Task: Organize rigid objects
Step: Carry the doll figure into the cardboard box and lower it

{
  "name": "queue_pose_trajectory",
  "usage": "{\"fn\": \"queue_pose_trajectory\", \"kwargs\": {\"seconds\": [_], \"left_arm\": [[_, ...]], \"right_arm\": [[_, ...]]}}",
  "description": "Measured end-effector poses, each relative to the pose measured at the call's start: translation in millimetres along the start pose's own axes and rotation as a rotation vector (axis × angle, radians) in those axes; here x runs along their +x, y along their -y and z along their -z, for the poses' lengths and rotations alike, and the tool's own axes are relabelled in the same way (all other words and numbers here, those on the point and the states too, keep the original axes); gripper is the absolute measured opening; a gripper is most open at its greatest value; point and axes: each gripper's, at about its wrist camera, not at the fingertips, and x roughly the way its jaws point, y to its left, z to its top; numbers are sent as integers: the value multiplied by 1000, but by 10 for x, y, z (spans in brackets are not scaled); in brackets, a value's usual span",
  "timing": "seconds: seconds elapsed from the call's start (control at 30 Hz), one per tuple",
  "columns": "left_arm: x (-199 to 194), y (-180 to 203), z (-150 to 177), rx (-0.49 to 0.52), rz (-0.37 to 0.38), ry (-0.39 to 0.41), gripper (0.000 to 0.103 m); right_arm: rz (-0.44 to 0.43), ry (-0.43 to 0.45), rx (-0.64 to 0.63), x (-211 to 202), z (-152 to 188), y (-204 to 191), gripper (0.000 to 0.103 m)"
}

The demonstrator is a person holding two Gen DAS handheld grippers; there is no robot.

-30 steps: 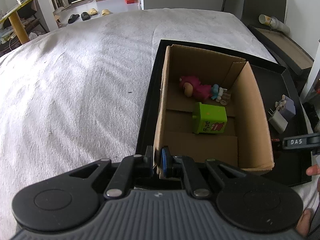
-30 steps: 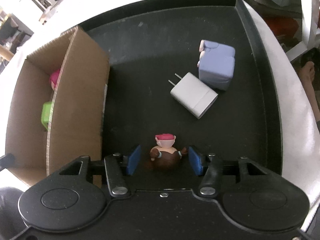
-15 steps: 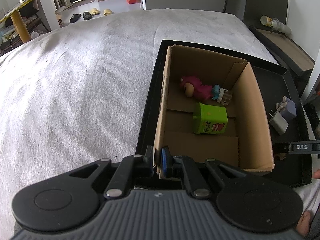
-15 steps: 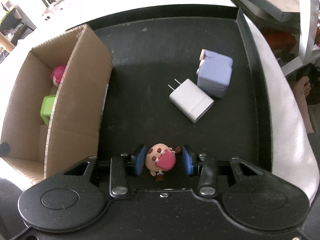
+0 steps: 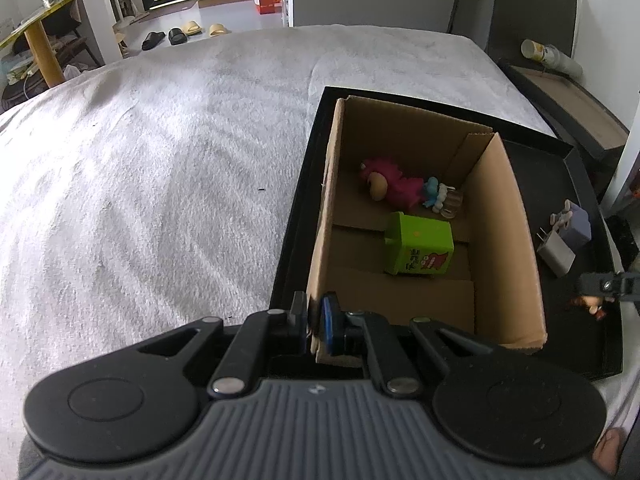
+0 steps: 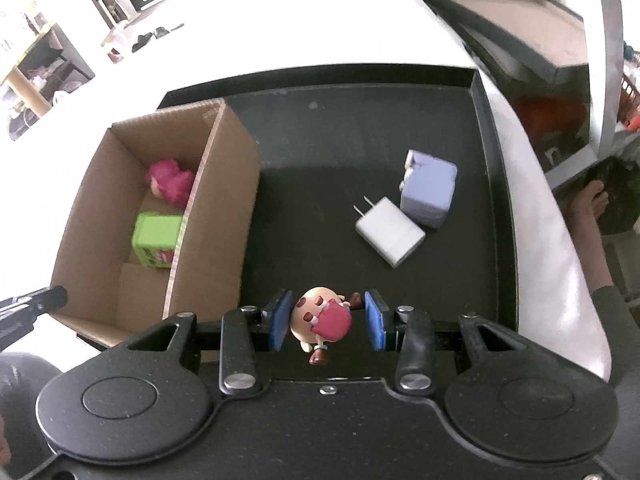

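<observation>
While our left gripper (image 5: pixel 316 326) pinches the cardboard box (image 5: pixel 516 216) wall and two toys lie inside, our right gripper (image 6: pixel 326 322) clasps a small figurine (image 6: pixel 320 320) above the black tray (image 6: pixel 486 128); two chargers remain

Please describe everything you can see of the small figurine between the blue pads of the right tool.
The figurine is a small toy, apparently hard plastic, with a round cream head, dark brown spots, a pink slab-like part and brown feet. It is tilted, head toward the camera, one foot pointing down. It sits between the blue pads of the right tool, lifted above the black tray. The left pad touches its head; contact at the other pad is unclear.
</observation>
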Motion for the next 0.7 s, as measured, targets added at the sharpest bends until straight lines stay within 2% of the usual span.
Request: {"fn": "queue_pose_trajectory", "kwargs": {"seconds": [0.33, 0.7], "left_arm": [[4, -74, 10, -9, 32, 4, 7], [24, -169, 13, -32, 72, 8, 6]], "right_arm": [[-34, 85, -8, -342, -150, -90, 39], [-77, 128, -55, -478, -289, -386, 39]]}}
